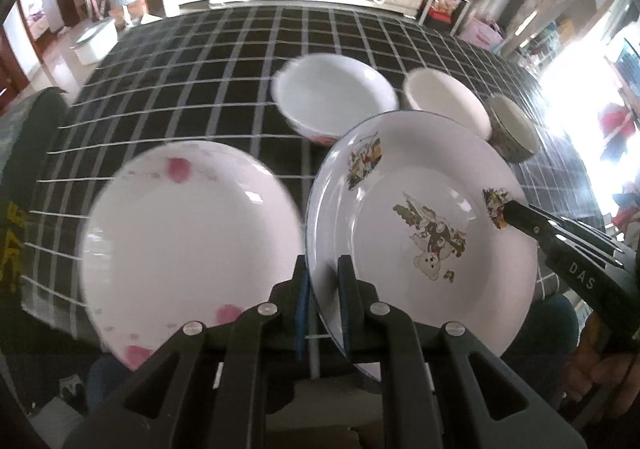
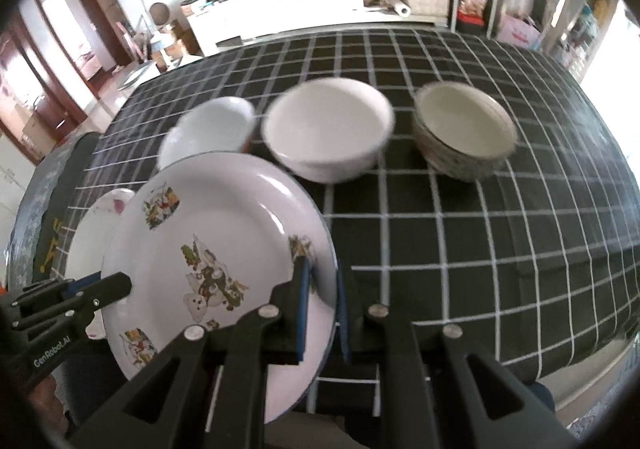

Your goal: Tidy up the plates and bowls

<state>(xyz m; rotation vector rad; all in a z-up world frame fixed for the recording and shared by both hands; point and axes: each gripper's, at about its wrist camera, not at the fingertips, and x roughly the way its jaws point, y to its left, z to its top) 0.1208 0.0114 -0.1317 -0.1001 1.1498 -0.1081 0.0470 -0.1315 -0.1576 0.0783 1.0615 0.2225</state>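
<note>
Enamel rim first: both grippers had the cartoon-bear plate (image 1: 420, 233) pinched at once. Left gripper (image 1: 322, 281) clamped on the plate's near-left edge, right gripper (image 2: 320, 291) clamped on its right edge, rim caught between the blue pads (image 2: 303, 301) in each case. Plate sat tilted and appeared lifted clear of the black checked tablecloth (image 2: 460, 249), though the frames didn't settle whether its far edge touched down.

Just beside it, to the left, lay the pink-petal plate (image 1: 188, 233), flat on the cloth and not stacked with anything. Looked like the obvious landing spot for the bear plate, but that's a call, not a sighting.

Further back, three bowls stood in a loose row, each separate: a white bowl with a red pattern at its base (image 1: 334, 93), a plain white bowl (image 2: 328, 129) in the middle, and a grey patterned bowl (image 2: 464, 129) out on the right. None nested.

So, by my read: early days. One plate in hand, no stack built, bowls untouched.
</note>
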